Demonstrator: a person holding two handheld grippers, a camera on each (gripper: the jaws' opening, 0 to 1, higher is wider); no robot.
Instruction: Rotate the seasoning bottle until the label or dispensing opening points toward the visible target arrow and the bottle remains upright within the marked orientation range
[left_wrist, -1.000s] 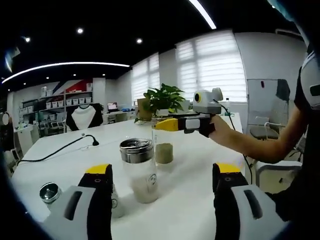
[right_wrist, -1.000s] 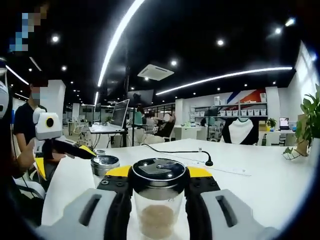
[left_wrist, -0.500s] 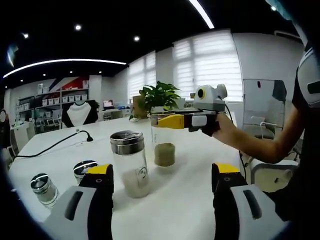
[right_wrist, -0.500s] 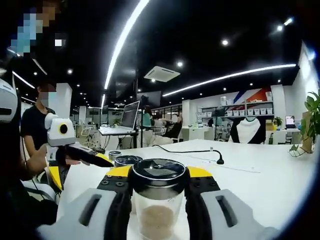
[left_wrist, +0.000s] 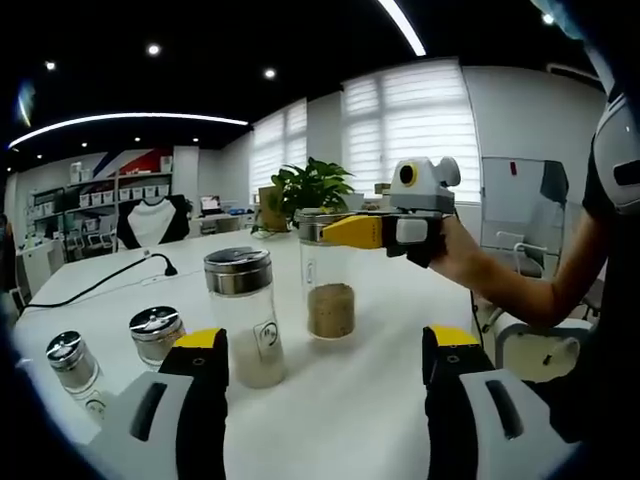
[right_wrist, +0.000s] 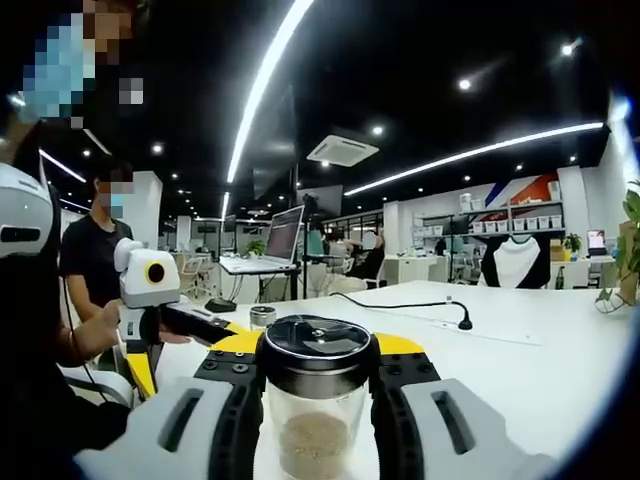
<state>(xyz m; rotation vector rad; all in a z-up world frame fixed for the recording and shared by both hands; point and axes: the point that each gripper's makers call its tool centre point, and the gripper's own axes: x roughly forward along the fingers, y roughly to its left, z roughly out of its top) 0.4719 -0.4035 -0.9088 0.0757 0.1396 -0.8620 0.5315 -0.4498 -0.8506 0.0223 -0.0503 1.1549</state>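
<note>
A clear seasoning bottle (left_wrist: 330, 295) with brown powder stands upright on the white table (left_wrist: 350, 410). My right gripper (left_wrist: 332, 228) is shut around its neck just under the lid. In the right gripper view the same bottle (right_wrist: 312, 435) sits between the yellow-tipped jaws of the right gripper (right_wrist: 318, 348), its metal lid facing the camera. My left gripper (left_wrist: 327, 342) hangs open over the near table edge with nothing in it. The left gripper (right_wrist: 185, 352) also appears in a hand at the left of the right gripper view.
A second bottle (left_wrist: 245, 315) with white powder stands just left of the held one. Two small shakers (left_wrist: 157, 335) (left_wrist: 72, 362) stand further left. A potted plant (left_wrist: 310, 190) and a black cable (left_wrist: 100, 285) lie at the back. A person's arm (left_wrist: 520, 290) reaches in from the right.
The right gripper has turned left with the bottle still held; its background slid right. The left gripper's camera has panned, so both small shakers now show.
</note>
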